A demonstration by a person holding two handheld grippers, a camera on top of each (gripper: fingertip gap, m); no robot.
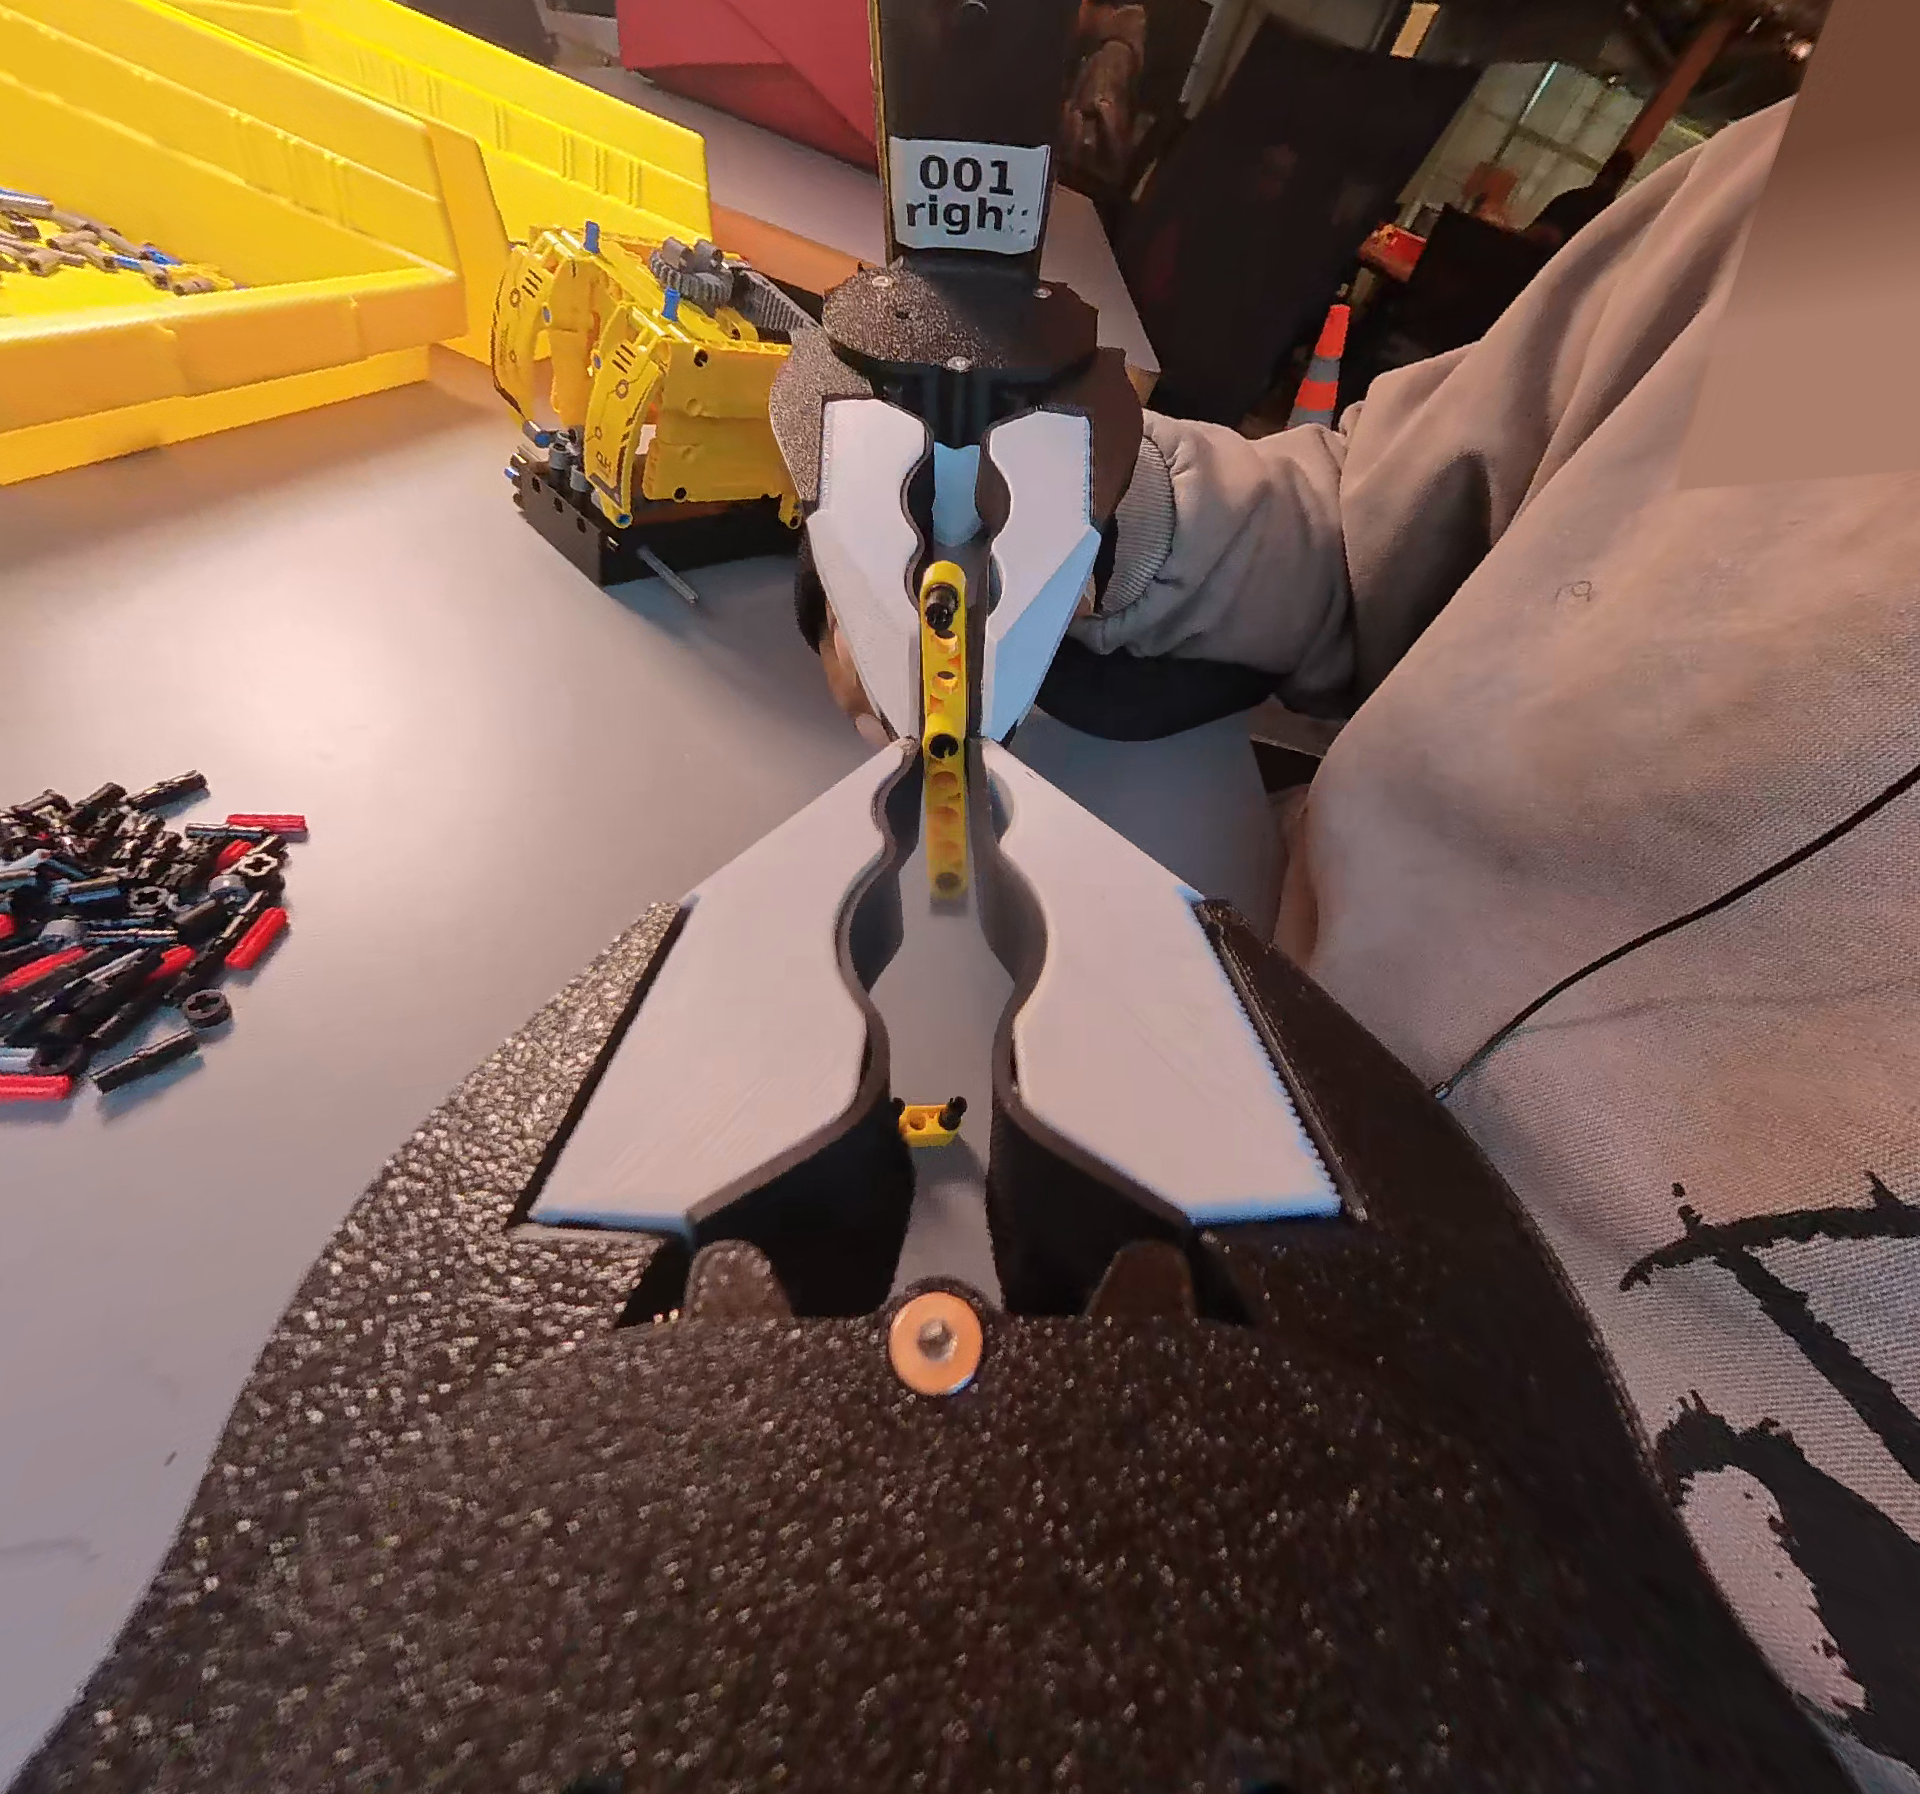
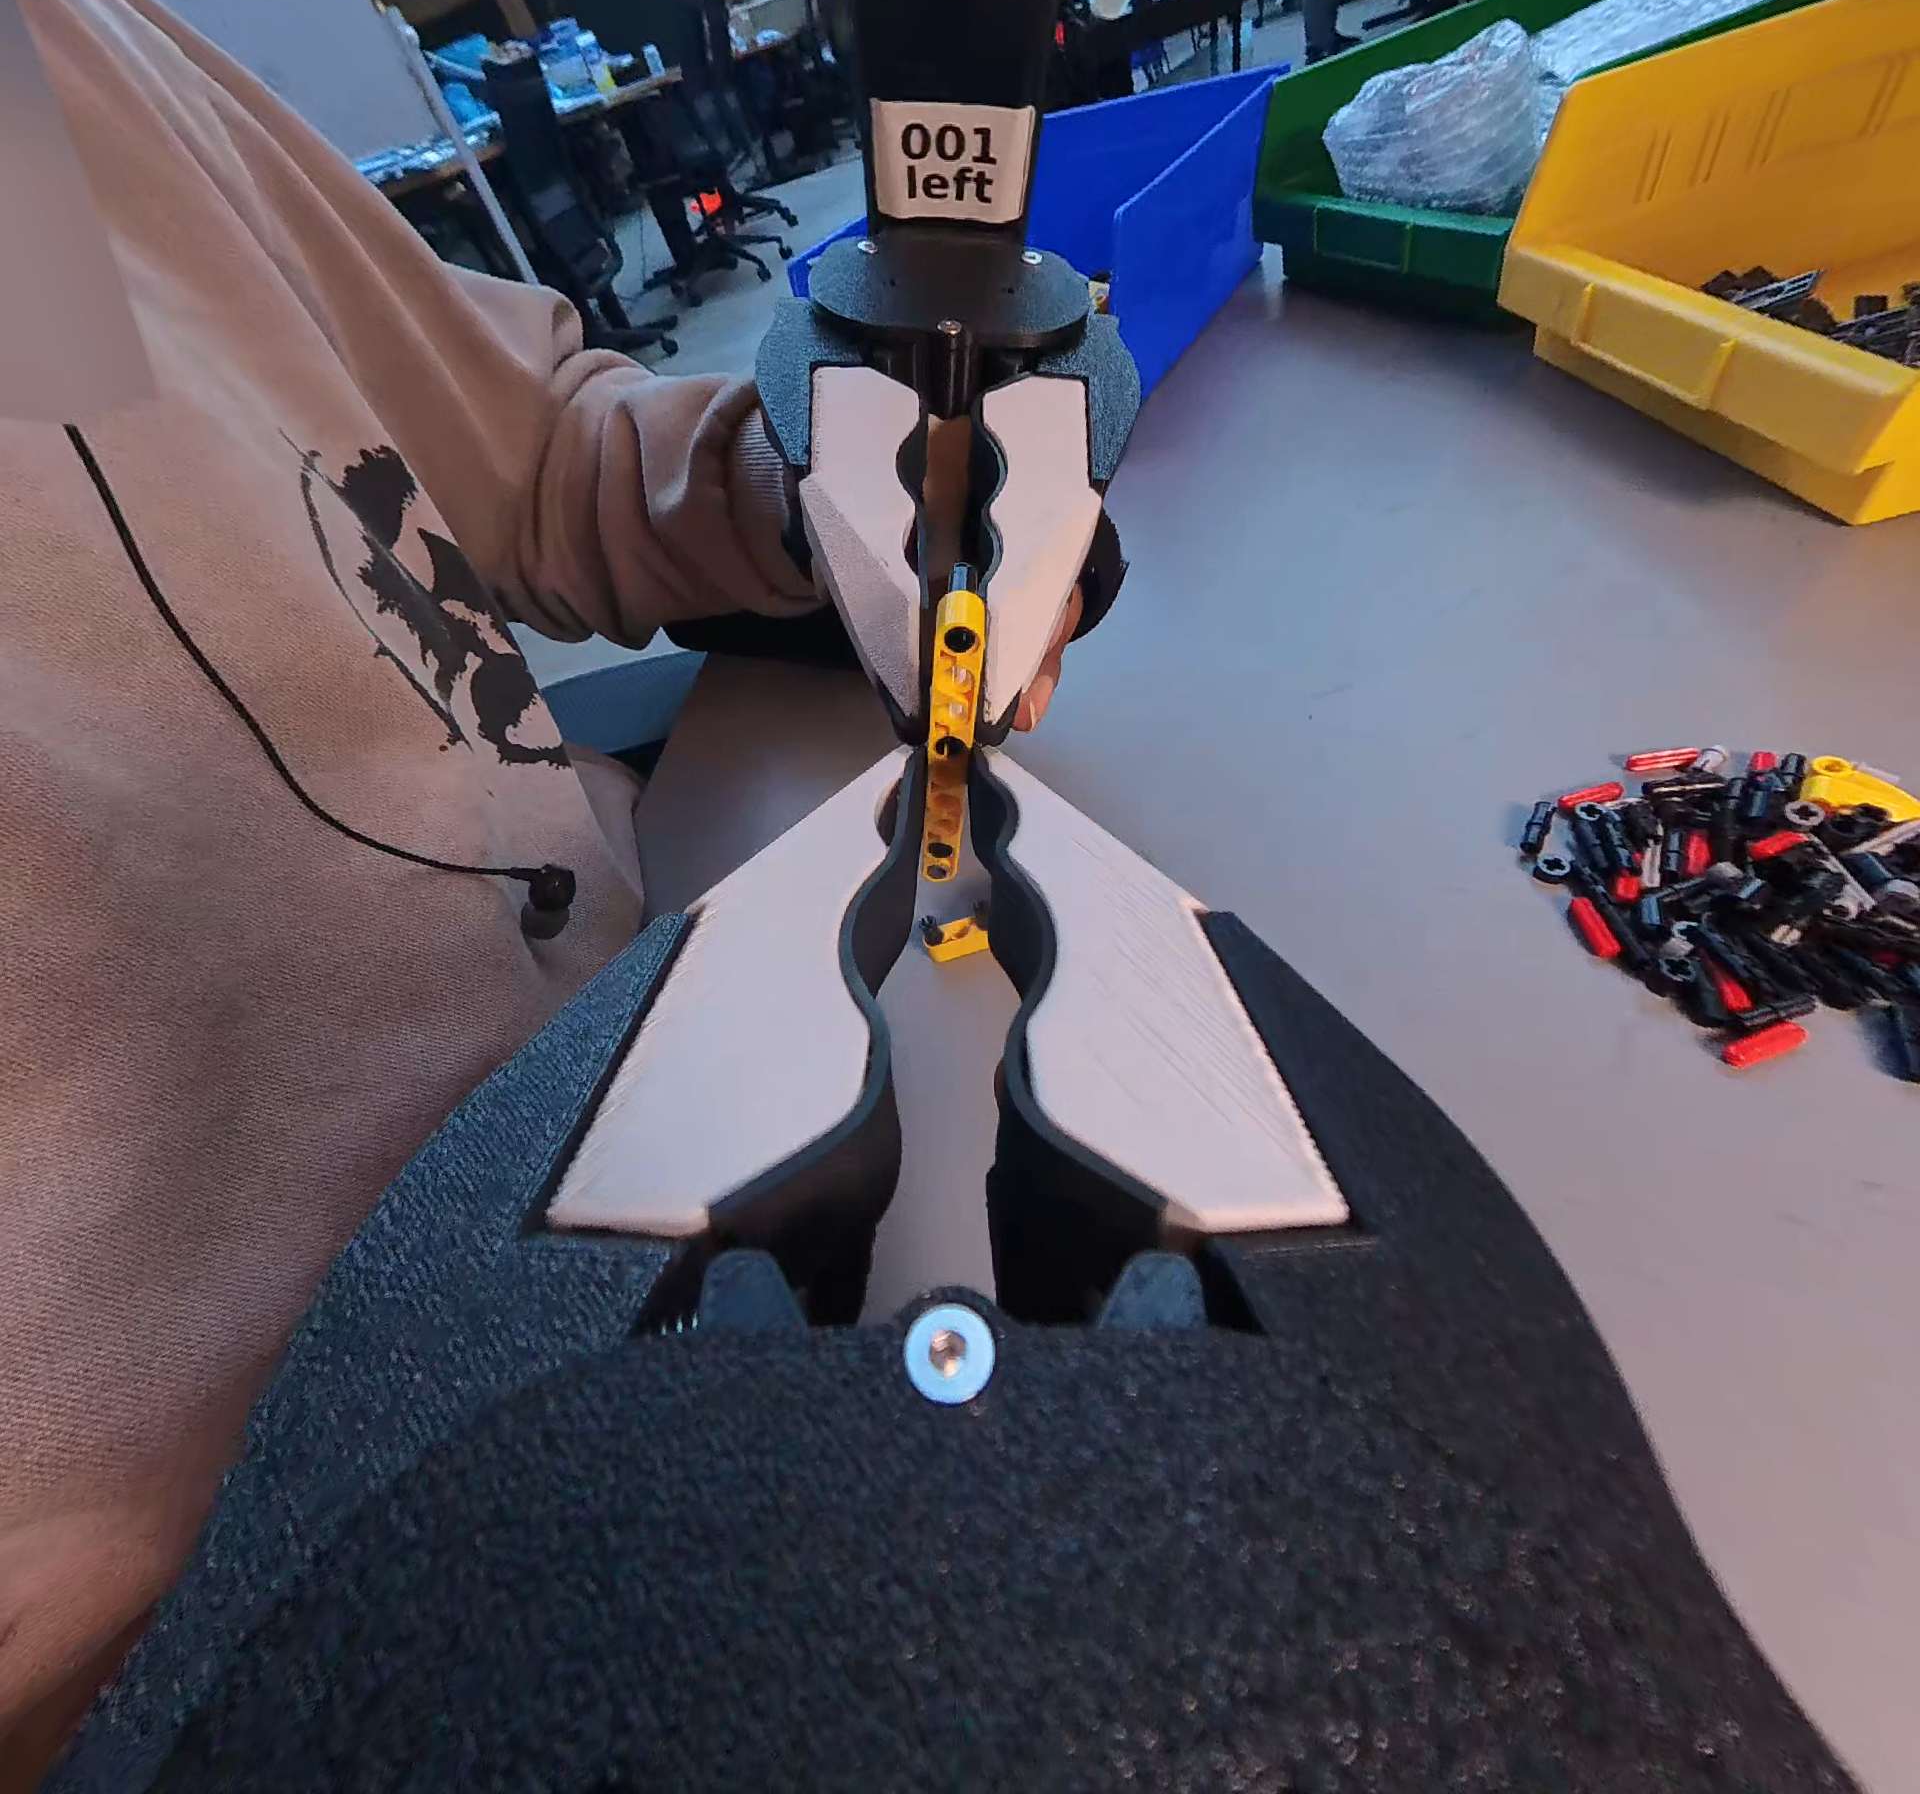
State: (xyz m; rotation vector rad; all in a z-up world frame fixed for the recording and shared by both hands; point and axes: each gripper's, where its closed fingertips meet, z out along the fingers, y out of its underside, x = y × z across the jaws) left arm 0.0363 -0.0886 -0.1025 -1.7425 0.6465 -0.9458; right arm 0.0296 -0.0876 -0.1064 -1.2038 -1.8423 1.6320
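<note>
Tools meet tip to tip at frame centre: your left tool (image 1: 943,757) and right tool (image 2: 948,757) each clamp one yellow beam (image 1: 944,705), its long axis running straight between them, above the counter (image 1: 468,664).

A shared workshop or maker-style lab. A grey desk (image 2: 1403,601) carries plastic storage bins — a yellow bin (image 2: 1714,321) holding small dark parts, a green bin (image 2: 1382,217) with a clear-wrapped bundle, a blue bin (image 2: 1174,186) — and a loose heap of black and red connector pins (image 2: 1745,903). In the left wrist view a partly built yellow brick model (image 1: 634,394) stands beside a long yellow sorting tray (image 1: 239,217). Behind, the room opens into rows of work tables with office chairs (image 2: 717,217), a whiteboard (image 2: 239,9) at the left, and an orange traffic cone (image 1: 1325,362) on the floor — furnishings of an assembly and prototyping space.
</note>
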